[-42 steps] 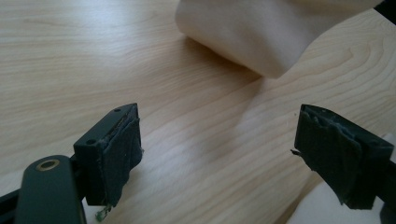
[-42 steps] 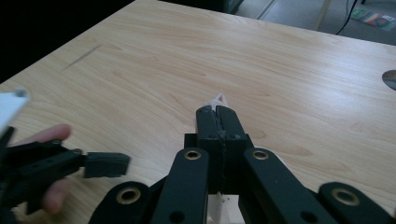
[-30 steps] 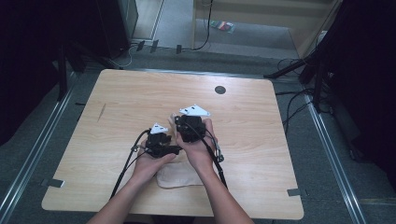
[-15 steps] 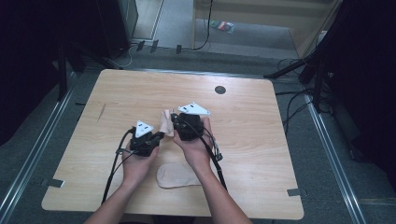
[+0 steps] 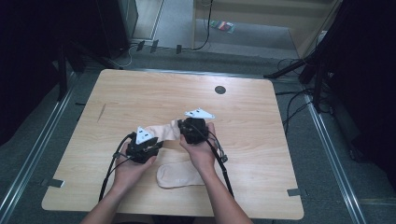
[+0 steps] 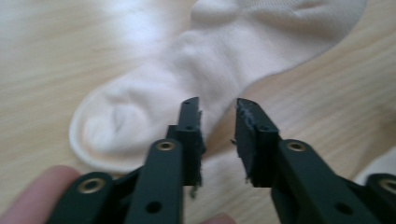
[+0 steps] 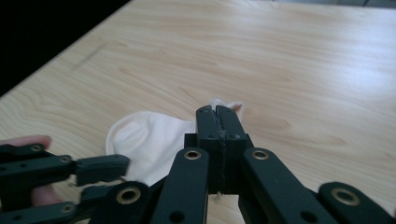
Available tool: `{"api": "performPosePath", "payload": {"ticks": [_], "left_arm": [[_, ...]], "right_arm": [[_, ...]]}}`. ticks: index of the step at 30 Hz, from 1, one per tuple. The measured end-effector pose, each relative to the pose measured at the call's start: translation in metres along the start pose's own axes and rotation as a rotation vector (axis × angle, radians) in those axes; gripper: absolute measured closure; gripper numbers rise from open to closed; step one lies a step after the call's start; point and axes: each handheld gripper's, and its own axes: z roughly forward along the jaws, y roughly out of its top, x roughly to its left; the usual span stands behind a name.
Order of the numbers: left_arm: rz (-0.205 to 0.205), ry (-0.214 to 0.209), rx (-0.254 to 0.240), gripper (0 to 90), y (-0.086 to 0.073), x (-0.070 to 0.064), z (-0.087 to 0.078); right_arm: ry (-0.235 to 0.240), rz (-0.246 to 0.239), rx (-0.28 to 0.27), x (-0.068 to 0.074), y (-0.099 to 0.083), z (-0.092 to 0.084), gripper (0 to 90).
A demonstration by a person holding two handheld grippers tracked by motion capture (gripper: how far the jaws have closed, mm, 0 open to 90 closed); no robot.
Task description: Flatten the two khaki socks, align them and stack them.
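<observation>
Socks are being paired or laid out on the wooden table [image 5: 261, 140]: the right gripper [image 7: 218, 114] is pinching the cuff end of the upper sock [image 5: 161, 132] with its jaws fully together, while the left gripper [image 6: 218, 123] is hovering over that sock's foot, its jaws having just been opening, standing slightly apart with fabric under the gap but not pressed. A second sock [image 5: 180, 174] is lying flat near the table's front edge, just beside the person's wrists. Judging by this, the stretching-out step is under way; next, the left gripper likely needs to re-grip nearer the toe.
</observation>
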Motion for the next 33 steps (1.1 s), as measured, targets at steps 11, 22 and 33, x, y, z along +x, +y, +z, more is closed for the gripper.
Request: {"api": "performPosePath", "payload": {"ticks": [11, 22, 33], "left_arm": [[-0.218, 0.05, -0.056, 45.2, -0.008, 0.036, -0.004], [-0.263, 0.058, -0.033, 54.7, 0.006, 0.044, 0.014], [-0.235, 0.012, 0.023, 72.9, 0.007, 0.043, 0.027]], "right_arm": [[-0.091, -0.02, 0.064, -0.049, -0.029, 0.0, 89.4], [-0.105, 0.081, 0.068, -0.083, -0.039, 0.001, 61.2], [-0.065, 0.061, 0.128, -0.075, -0.049, 0.019, 83.0]]}}
